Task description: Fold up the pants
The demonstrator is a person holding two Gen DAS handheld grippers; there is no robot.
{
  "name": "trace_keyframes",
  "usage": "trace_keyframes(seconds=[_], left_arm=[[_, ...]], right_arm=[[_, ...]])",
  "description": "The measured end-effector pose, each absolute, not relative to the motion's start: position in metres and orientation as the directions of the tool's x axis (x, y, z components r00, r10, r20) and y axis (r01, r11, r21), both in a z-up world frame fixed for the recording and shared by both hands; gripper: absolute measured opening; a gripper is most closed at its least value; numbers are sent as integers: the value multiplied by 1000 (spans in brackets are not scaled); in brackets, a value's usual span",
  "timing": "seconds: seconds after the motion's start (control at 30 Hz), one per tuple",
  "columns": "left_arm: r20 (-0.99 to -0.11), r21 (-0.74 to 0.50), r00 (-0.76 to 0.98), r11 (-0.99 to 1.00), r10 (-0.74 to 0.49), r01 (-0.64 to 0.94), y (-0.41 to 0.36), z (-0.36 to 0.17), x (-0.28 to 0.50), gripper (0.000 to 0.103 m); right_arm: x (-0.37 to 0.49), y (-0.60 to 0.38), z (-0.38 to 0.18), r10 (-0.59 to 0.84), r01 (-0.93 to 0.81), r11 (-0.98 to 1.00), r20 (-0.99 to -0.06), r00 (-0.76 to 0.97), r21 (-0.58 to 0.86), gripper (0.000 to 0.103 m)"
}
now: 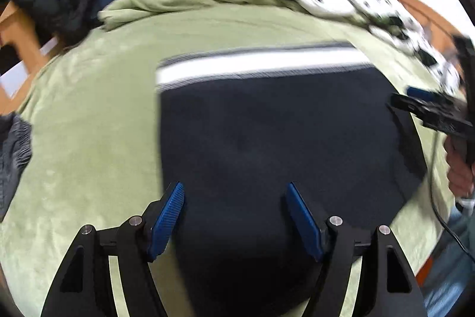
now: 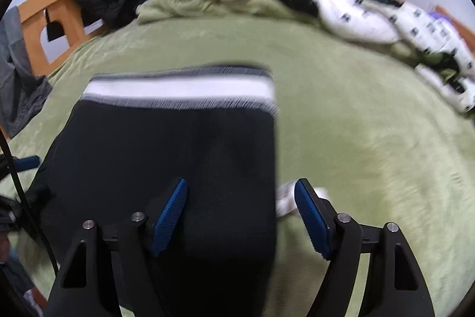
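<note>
while both tongs, left (image 1: 235, 223) and right (image 2: 241, 220), hang spread and empty, the pants (image 1: 276, 138) lie folded on the bed (image 1: 89, 124). pinch the near edge evenly at both corners.

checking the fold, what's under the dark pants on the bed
The dark pants lie flat on the green blanket, which shows on all sides. A bit of white fabric pokes out at their right edge. Whatever else lies beneath is covered.
</note>
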State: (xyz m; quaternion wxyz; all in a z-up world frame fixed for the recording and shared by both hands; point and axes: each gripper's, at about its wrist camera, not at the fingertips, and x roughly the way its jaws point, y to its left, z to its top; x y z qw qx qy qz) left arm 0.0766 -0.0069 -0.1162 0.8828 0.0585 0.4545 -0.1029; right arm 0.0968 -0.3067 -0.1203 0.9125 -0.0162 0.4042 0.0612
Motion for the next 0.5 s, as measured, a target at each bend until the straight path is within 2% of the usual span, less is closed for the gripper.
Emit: trace_keyframes(seconds=[0.1,0.23,0.37,0.5], left_arm=[[-827,-35,551,988,-114,152,12,-120,90,69],[-886,-84,445,990,-127,115,20,-148,104,69],[-869,-21,486,989,-92,149,17,-142,104,71],[-832,-10,551,994,-69,109,25,-126,116,69]], right_arm=[[101,-315,-113,97,-87,995,-718,689,51,73],[113,-309,-127,73,-87,996,-767,637,23,72],[116,-306,-130,6,-81,994,-741,671,-66,72],[128,-317,-122,37,-28,999,-728,684,25,72]])
